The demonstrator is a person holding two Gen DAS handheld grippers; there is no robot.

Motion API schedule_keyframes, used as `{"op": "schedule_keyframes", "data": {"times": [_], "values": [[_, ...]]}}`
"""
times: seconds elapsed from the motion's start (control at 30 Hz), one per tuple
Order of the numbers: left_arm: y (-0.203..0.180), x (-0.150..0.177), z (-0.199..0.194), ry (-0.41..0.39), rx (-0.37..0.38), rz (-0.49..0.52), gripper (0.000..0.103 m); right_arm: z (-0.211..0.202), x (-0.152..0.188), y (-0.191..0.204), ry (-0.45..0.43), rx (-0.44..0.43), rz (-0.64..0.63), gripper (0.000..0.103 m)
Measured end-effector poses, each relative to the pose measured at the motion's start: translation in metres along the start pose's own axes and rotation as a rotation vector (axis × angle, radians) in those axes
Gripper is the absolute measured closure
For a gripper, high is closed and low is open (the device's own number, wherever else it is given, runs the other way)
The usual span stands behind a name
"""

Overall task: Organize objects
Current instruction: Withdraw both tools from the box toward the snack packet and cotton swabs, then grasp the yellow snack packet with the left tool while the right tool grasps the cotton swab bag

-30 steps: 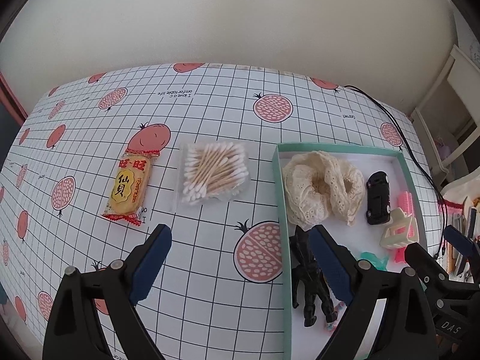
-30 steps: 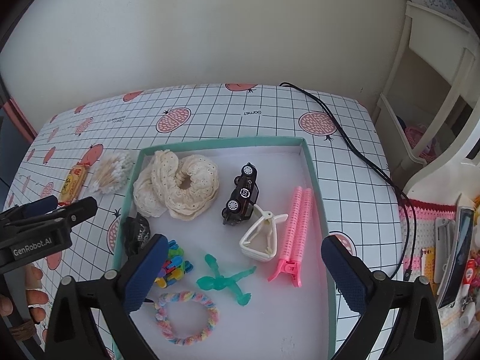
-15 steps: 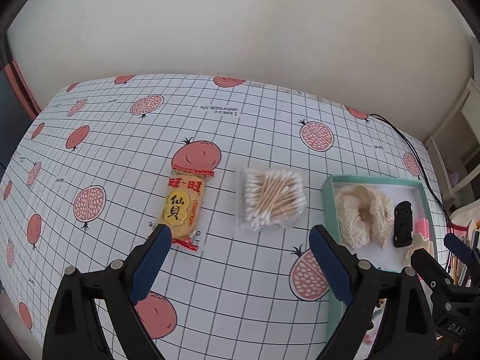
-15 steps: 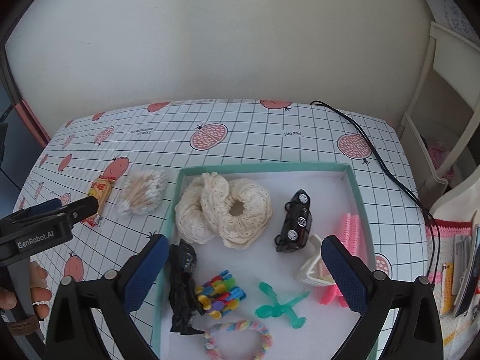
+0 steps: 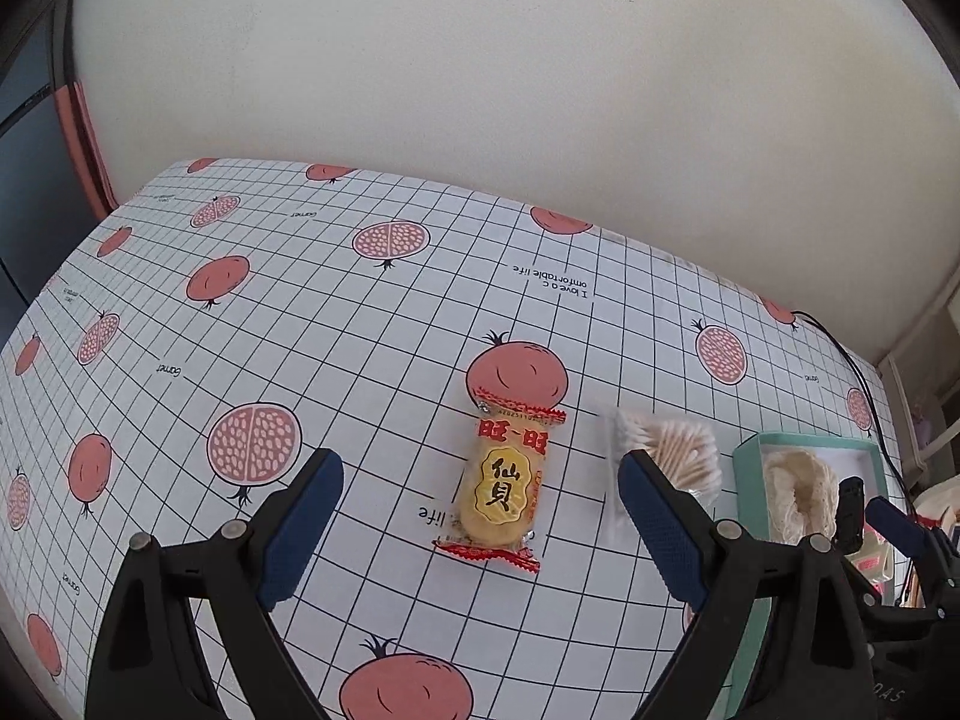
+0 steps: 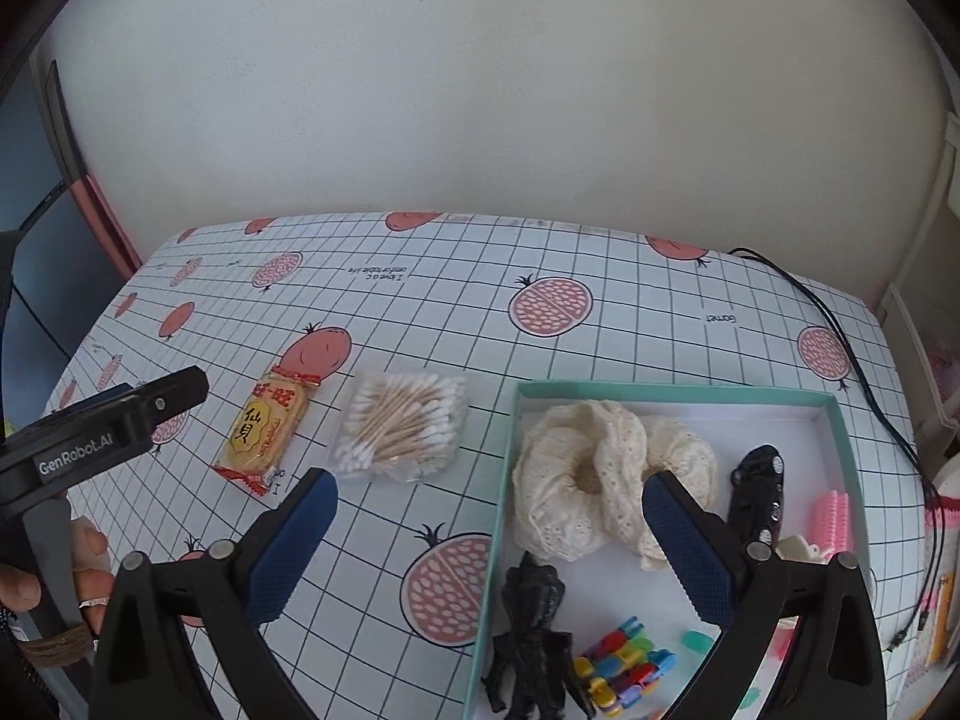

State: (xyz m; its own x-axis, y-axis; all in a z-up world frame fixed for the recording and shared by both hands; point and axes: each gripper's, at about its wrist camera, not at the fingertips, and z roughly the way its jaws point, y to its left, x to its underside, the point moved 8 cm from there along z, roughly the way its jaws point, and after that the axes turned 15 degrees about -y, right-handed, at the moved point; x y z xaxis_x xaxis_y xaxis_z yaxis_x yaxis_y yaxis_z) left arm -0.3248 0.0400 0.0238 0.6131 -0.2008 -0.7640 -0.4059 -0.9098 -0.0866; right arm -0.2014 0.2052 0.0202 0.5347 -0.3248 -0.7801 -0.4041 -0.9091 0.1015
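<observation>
A yellow snack packet [image 5: 503, 485] [image 6: 264, 431] lies on the pomegranate-print tablecloth, with a clear bag of cotton swabs [image 5: 672, 450] [image 6: 403, 425] to its right. My left gripper [image 5: 480, 525] is open just in front of the packet, which lies between its blue pads, apart from both. My right gripper [image 6: 489, 546] is open and empty above the left wall of the teal box [image 6: 672, 391]. The box holds a cream lace scrunchie [image 6: 594, 480], a black toy car [image 6: 759, 495], a black figure [image 6: 531, 630] and colourful clips [image 6: 621, 669].
A black cable [image 6: 840, 348] runs across the table's right side. A pink hair clip [image 6: 834, 519] lies at the box's right wall. A person's hand [image 6: 48, 582] holds the left gripper's handle at the left edge. A wall stands behind the table.
Both grippers have swung left. The left one moved from the box's edge to face the snack packet. The right one now sees the packet and swabs, with the box shifted right.
</observation>
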Motion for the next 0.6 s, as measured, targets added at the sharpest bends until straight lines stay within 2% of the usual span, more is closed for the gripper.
{"op": "schedule_keyframes", "data": {"times": [0.23,0.6], "values": [[0.005,0.008,0.014,0.038,0.004,-0.031,0.01,0.022,0.003,0.024,0.058,-0.02,-0.029,0.0],[0.006,0.015,0.038,0.083,0.028,-0.083,0.01,0.051,-0.001,0.049,0.099,-0.024,-0.096,0.0]]}}
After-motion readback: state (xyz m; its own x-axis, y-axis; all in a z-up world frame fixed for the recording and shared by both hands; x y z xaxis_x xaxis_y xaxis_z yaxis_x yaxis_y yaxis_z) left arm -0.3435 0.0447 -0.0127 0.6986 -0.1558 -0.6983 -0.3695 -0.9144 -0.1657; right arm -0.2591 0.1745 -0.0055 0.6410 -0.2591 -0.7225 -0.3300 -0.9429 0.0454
